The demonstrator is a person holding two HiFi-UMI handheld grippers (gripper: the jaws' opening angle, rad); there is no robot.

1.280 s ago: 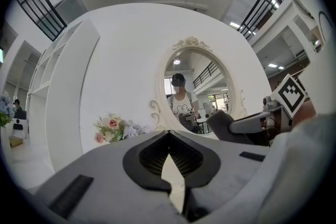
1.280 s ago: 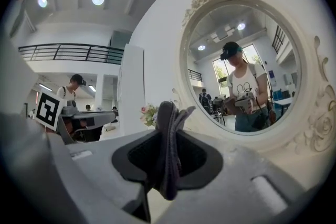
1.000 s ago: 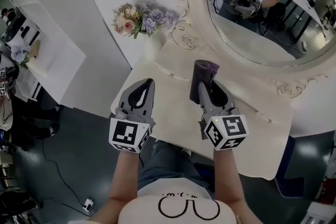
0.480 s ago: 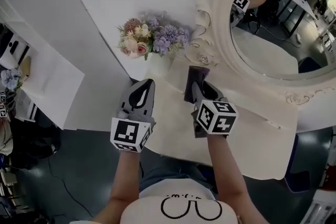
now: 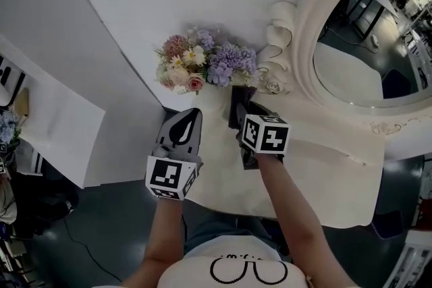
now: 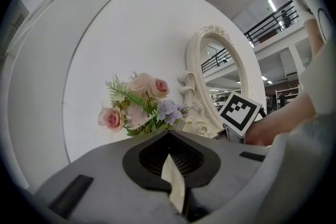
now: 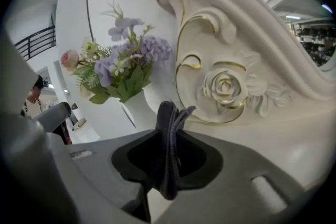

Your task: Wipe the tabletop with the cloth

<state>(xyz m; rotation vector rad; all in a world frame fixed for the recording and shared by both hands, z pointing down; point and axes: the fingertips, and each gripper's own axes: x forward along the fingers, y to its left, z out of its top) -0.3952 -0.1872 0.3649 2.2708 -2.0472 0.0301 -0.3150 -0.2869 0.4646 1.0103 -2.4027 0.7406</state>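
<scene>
Here my right gripper point(image 5: 241, 111) has its fingers clenched on the dark cloth point(image 7: 169, 131). The cloth stands up in folds between them, just right of the flowers point(image 5: 202, 64) and at the back of the pale worktop point(image 5: 317, 172). Whether it touches the worktop I cannot tell. My left gripper point(image 5: 193, 115) hangs in front of the flowers, fingers pressed together on nothing.

Flower vase point(image 5: 206, 71) and carved mirror frame point(image 5: 287, 37) just ahead of right claw point(image 5: 243, 110); bare tabletop point(image 5: 324, 172) rightward.
</scene>
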